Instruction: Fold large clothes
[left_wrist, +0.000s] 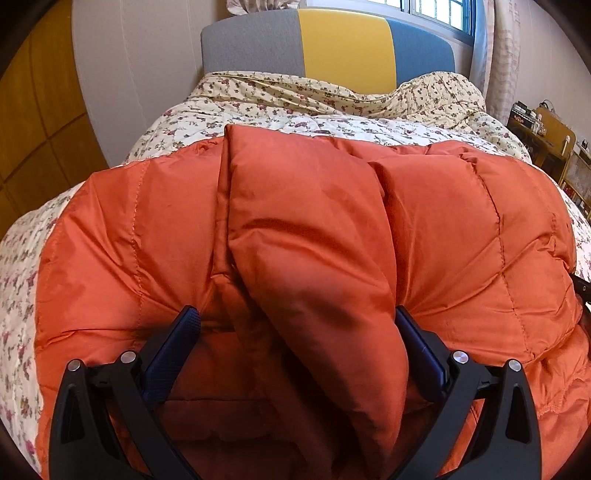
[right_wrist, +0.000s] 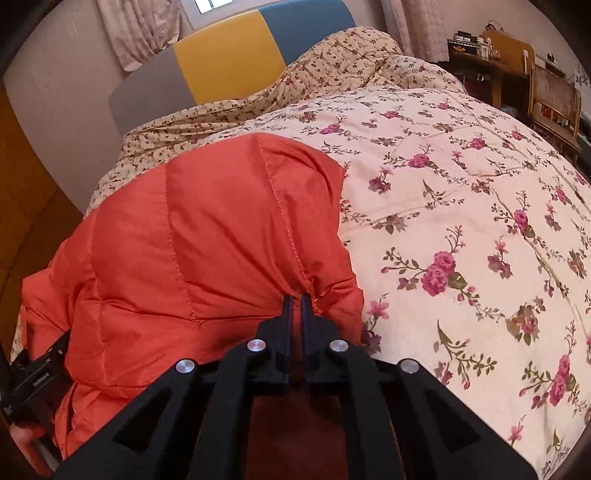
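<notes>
From the left wrist view, the big orange puffy jacket (left_wrist: 295, 240) is lying on the bed (left_wrist: 22, 280), spread wide from side to side right under the left tongs (left_wrist: 297, 321). A folded flap of it is running away toward the headboard (left_wrist: 343, 48). The left tongs are standing wide apart, with that flap between them; whether the pads are pressing it I cannot tell.

From the right wrist view, the right tongs (right_wrist: 296, 301) are squeezed together, pinching the jacket's (right_wrist: 207, 236) edge at a seam. The jacket is lying to the left of them, and the flowery quilt (right_wrist: 461, 221) is bare to the right. So I think the fold needs to go leftward, and the right hand is the one placed to carry it. Only this view is showing the pinch and the jacket's right edge; only the left one is showing the middle flap.
</notes>
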